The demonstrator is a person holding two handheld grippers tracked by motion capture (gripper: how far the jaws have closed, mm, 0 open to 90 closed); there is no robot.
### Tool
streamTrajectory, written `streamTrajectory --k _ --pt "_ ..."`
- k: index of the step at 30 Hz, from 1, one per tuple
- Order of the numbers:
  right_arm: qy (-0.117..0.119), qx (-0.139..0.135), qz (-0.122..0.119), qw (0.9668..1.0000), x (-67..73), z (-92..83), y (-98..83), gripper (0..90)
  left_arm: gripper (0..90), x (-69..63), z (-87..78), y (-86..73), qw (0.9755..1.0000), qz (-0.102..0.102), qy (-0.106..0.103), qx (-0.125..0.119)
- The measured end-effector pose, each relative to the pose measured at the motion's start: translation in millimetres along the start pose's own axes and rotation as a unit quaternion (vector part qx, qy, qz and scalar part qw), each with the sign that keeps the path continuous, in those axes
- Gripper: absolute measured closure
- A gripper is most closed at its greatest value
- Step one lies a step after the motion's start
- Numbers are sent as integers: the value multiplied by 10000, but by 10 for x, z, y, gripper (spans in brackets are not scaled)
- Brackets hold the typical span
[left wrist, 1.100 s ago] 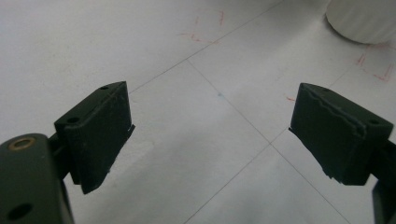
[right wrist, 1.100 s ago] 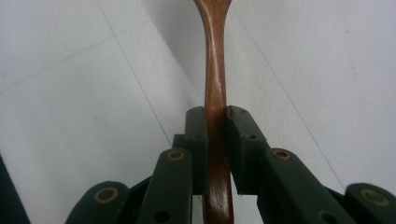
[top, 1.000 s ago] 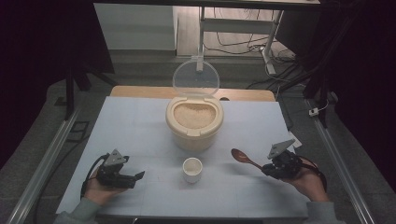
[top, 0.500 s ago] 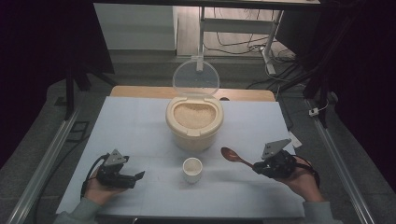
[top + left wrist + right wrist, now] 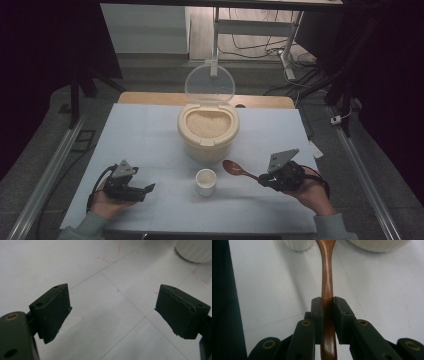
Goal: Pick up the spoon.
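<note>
The right gripper point(image 5: 327, 315) is clamping a brown wooden spoon point(image 5: 327, 282) by its handle, the 2 jaws pressing its sides; the high view is showing its bowl point(image 5: 231, 167) reaching ahead between the white cup point(image 5: 206, 181) and the open rice container point(image 5: 208, 131). The left gripper point(image 5: 112, 312) is holding its jaws wide apart over bare table point(image 5: 100, 267) with faint red pen marks; no writing is legible.
</note>
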State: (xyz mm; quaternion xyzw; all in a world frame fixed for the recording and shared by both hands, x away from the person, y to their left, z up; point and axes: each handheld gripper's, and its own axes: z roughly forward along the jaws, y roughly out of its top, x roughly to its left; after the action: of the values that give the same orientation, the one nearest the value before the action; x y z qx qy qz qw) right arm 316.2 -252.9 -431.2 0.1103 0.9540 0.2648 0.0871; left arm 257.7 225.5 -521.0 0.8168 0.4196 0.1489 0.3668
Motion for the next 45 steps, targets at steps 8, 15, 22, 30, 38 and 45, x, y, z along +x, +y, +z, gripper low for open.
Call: streamTrajectory --k 8,15,22,30,38,45 --pt "94 -11 -191 9998 42 80 145 781 123 -4 -2 0 10000 -7 -1 -6" --pt "196 -4 -390 9990 76 133 332 781 122 -4 -7 -1 10000 -19 -9 -17" --pt "275 -24 -570 9980 103 205 524 781 122 -1 -10 -2 10000 -24 -13 -25" --pt "341 10 -785 9963 154 307 701 781 122 0 -8 -1 10000 -29 -13 -24" --pt "394 54 -907 9951 201 386 785 781 122 -5 -9 2 10000 -15 0 -29" --pt "420 112 -956 9945 218 430 804 781 122 -27 -32 32 10000 20 -14 -90"
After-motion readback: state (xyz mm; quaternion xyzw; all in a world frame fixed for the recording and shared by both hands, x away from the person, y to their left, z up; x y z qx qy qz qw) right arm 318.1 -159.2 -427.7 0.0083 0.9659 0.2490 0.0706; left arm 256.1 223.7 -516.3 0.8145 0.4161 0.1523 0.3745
